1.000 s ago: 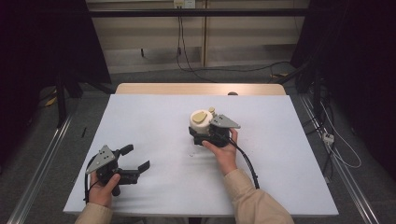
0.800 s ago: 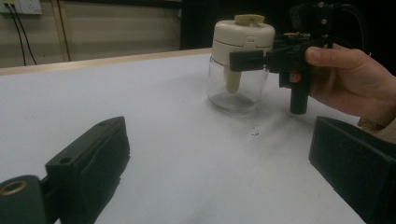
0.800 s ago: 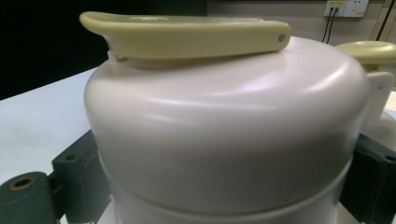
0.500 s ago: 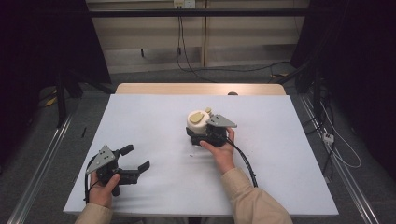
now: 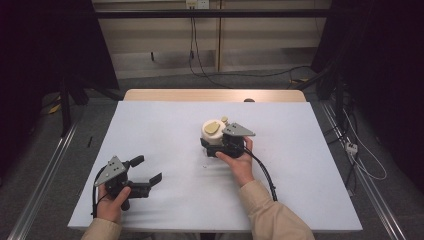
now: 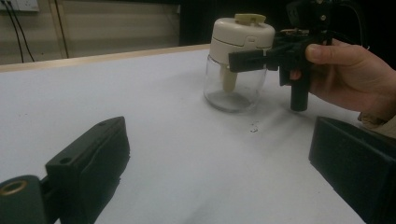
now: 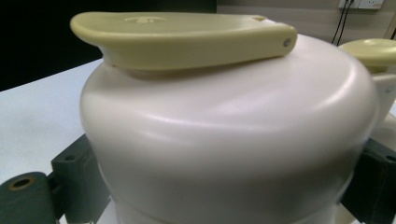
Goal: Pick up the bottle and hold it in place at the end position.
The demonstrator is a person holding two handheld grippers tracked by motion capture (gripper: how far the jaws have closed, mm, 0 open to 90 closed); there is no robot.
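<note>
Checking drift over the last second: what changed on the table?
The right gripper and the jar between its jaws slid slightly left, toward the table's middle. The left gripper stayed open at the near left corner; the jar stayed upright.

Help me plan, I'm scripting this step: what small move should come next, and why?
Probably lift slightly: the right gripper has its jaws around the cream lid of the clear glass jar, which stands on the white table, while the left gripper rests open and apart.
</note>
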